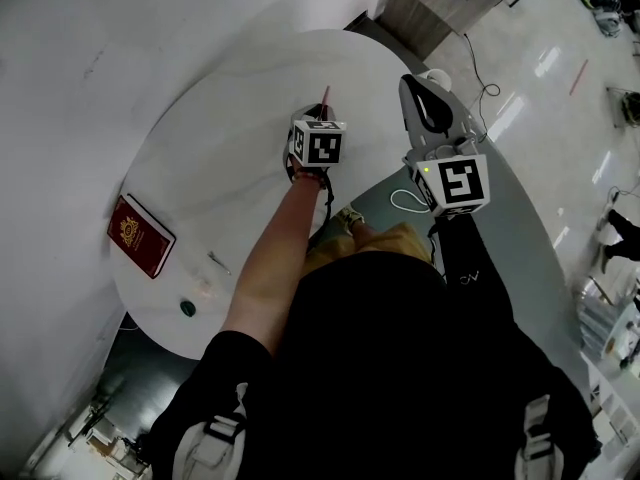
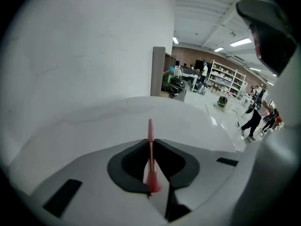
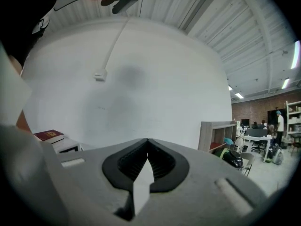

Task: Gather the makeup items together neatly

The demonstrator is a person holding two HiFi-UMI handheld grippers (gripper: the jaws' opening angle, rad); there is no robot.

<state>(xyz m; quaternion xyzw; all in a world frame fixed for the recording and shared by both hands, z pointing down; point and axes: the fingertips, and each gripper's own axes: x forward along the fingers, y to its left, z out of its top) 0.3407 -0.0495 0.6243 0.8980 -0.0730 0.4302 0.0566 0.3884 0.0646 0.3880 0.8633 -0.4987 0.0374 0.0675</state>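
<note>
The left tongs (image 2: 151, 144) are clamped on a slim pink pencil (image 2: 150, 126). Its tip pokes out over the round white surface (image 1: 220, 138) (bare top all around it). The right tongs (image 3: 147, 144) are closed on nothing, beyond the surface's right edge. A red book (image 1: 140, 235) lies well apart, near the left rim.

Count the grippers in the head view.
2. The left gripper is over the round table, shut on a pink makeup stick; the right gripper is beside it near the table's rim, shut and empty. None appear hidden.
</note>
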